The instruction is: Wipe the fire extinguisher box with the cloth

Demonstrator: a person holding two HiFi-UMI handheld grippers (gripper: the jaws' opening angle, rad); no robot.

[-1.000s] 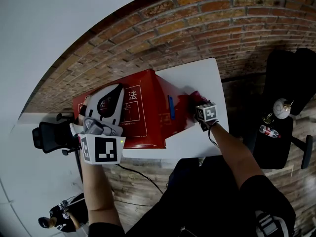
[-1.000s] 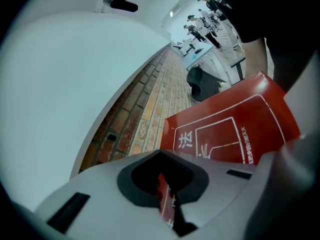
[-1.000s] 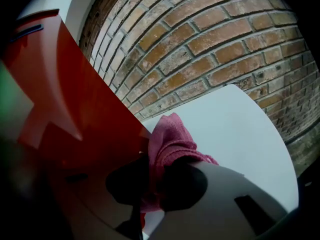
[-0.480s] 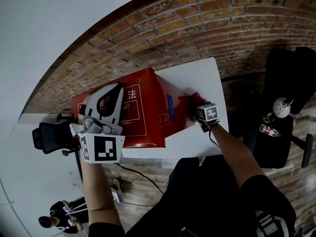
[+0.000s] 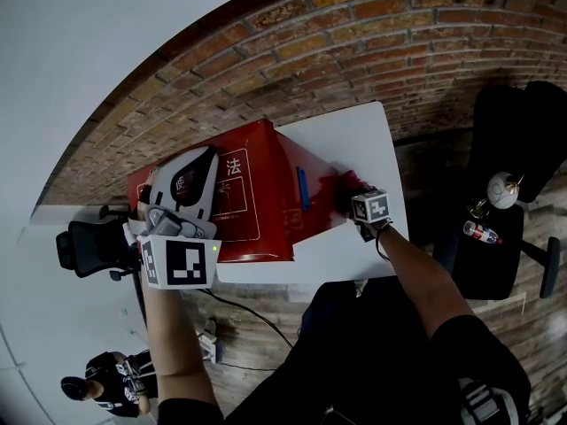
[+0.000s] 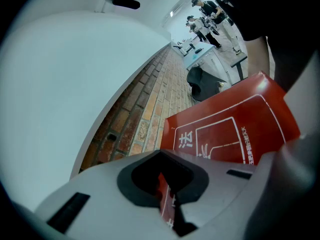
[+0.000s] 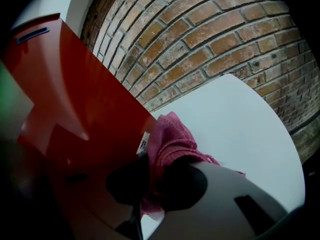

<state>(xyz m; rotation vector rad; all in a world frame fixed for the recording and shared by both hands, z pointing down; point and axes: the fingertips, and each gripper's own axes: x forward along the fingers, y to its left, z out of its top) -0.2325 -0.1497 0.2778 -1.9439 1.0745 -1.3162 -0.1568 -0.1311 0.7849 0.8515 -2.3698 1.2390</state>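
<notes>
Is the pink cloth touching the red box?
Touching. The right gripper view shows the pink cloth, held in the right tongs, bunched against the side of the red fire extinguisher box with no gap.

**Around the white table**

A white table stands against a brick wall at 12 o'clock. A black office chair sits at 9 o'clock. At 3 o'clock a black seat bears a round white object and a small bottle. A black cable crosses the wooden floor at 6 o'clock, with a person at 7 o'clock.
</notes>
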